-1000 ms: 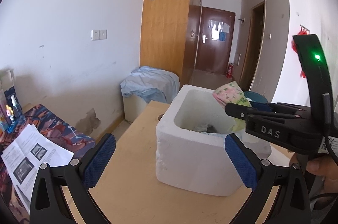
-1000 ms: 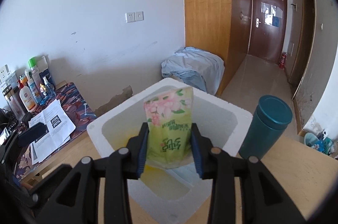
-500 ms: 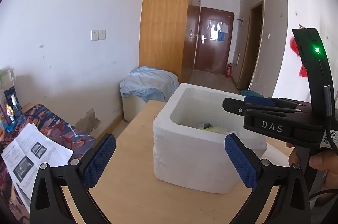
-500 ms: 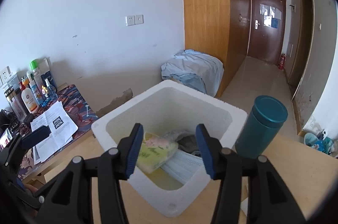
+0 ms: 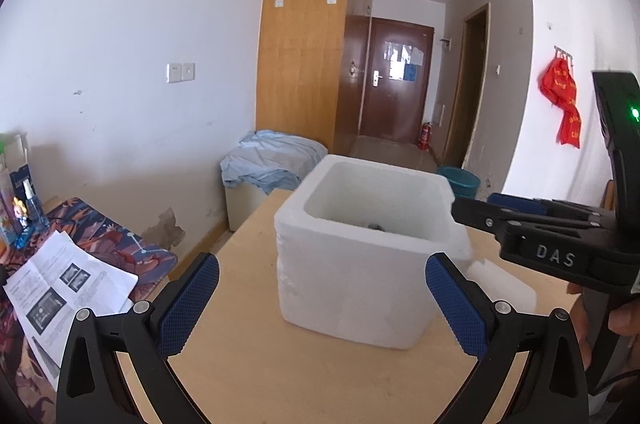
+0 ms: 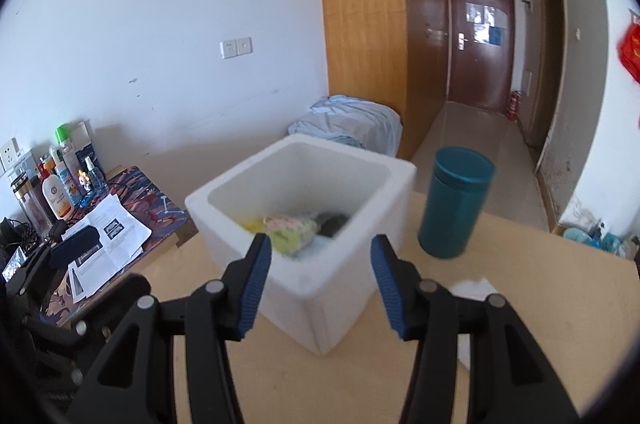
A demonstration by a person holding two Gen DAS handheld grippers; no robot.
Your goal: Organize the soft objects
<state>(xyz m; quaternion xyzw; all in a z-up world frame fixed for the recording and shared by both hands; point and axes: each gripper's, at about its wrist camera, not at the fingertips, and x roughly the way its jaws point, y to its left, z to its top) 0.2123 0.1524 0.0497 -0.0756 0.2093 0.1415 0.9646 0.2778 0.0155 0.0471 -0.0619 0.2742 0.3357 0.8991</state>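
Now, both grippers parked over the pale wooden bench (image 6: 540, 308), jaws wide apart, nothing held. Right gripper (image 6: 320, 282) hanging just short of the white foam box (image 6: 320, 288), blue pads framing its near corner. Inside the box: green-and-pink floral tissue pack (image 6: 290, 230) lying flat, next to something dark and a light blue item (too blurred to name). Left gripper (image 5: 322, 298) back from the box (image 5: 352, 284) on the other side, empty. Teal canister (image 6: 454, 202) upright just beside the box. Printed leaflet (image 5: 60, 288) on the patterned surface, well to the left.
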